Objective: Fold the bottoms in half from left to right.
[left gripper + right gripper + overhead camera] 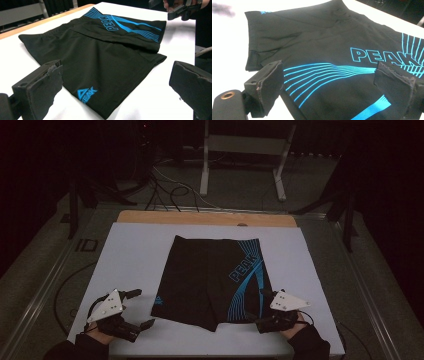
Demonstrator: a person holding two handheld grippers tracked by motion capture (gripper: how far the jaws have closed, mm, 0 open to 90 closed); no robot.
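Observation:
A pair of black shorts [210, 280] with blue stripes and "PEAK" lettering lies flat on the white table top [130, 255], waistband away from me. My left gripper [140, 309] stands open on the white surface just left of the shorts' left leg hem. In the left gripper view its jaws [116, 72] frame the shorts [100, 52] and the small blue logo, without touching them. My right gripper [259, 309] is open at the right leg hem. In the right gripper view, its jaws [329, 72] spread wide over the striped fabric [324, 45], pressing on nothing.
A wooden strip [205, 217] runs along the table's far edge. Beyond it, cables [170, 195] lie on the floor by a white metal frame [245, 150]. White surface lies bare on both sides of the shorts. The right hand and its gripper [180, 8] show far off.

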